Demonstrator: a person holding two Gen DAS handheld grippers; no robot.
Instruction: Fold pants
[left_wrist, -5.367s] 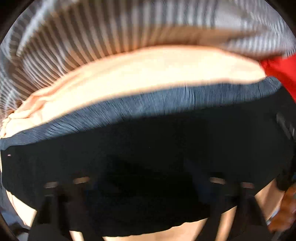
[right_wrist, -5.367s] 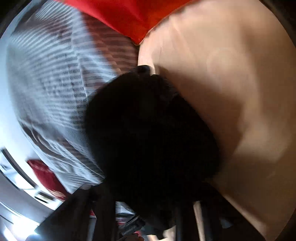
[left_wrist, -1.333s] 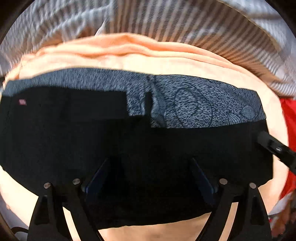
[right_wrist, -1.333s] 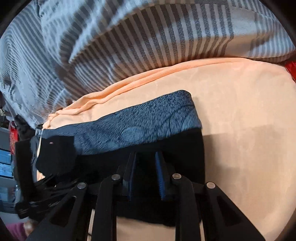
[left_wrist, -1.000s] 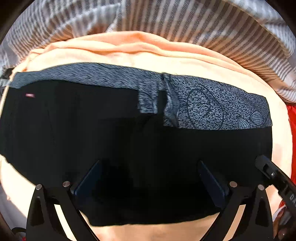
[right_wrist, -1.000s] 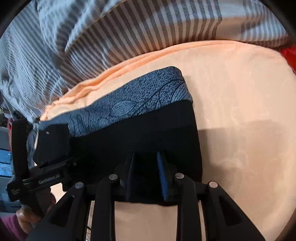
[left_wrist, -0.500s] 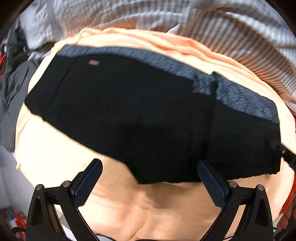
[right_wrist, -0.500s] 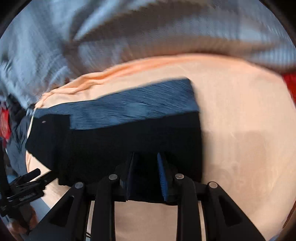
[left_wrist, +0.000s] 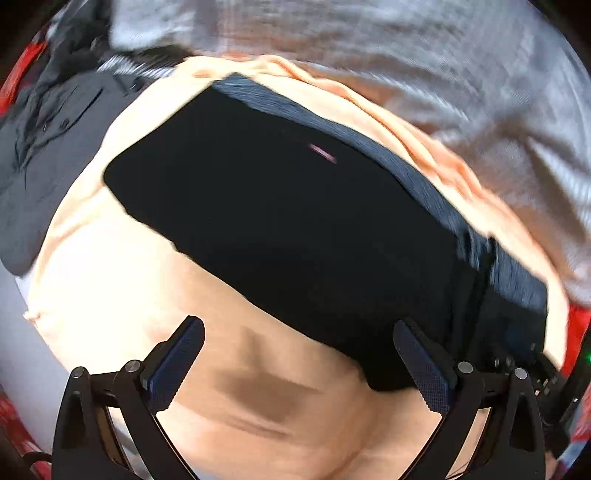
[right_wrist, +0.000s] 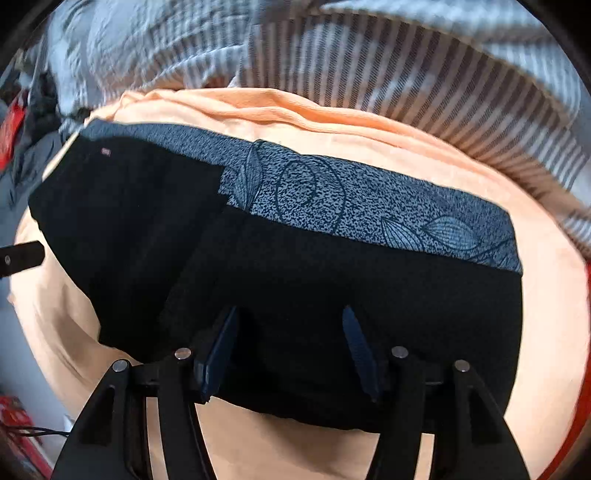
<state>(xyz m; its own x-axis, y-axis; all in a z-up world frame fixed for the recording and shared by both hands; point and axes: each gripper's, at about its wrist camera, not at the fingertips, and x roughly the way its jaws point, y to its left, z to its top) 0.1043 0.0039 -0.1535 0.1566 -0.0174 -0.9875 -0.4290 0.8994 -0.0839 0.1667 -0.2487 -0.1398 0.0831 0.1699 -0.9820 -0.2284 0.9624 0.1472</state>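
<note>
The black pants (left_wrist: 280, 210) lie folded in a long strip on the peach sheet (left_wrist: 122, 295), with a grey leaf-patterned band (right_wrist: 369, 206) along their far edge. My left gripper (left_wrist: 295, 354) is open and empty, hovering over the sheet just in front of the pants' near edge. My right gripper (right_wrist: 291, 343) is open over the right half of the pants (right_wrist: 332, 295), its fingers low over the black cloth. Whether they touch it I cannot tell.
A grey-and-white striped duvet (right_wrist: 406, 74) is bunched behind the sheet. A dark grey garment (left_wrist: 48, 140) lies at the far left. Red fabric (left_wrist: 576, 325) shows at the right edge. The other gripper's tip (right_wrist: 18, 256) shows at the left of the right wrist view.
My left gripper has pulled back and swung left off the pants, now over bare sheet. My right gripper has opened from nearly shut and shifted left over the pants.
</note>
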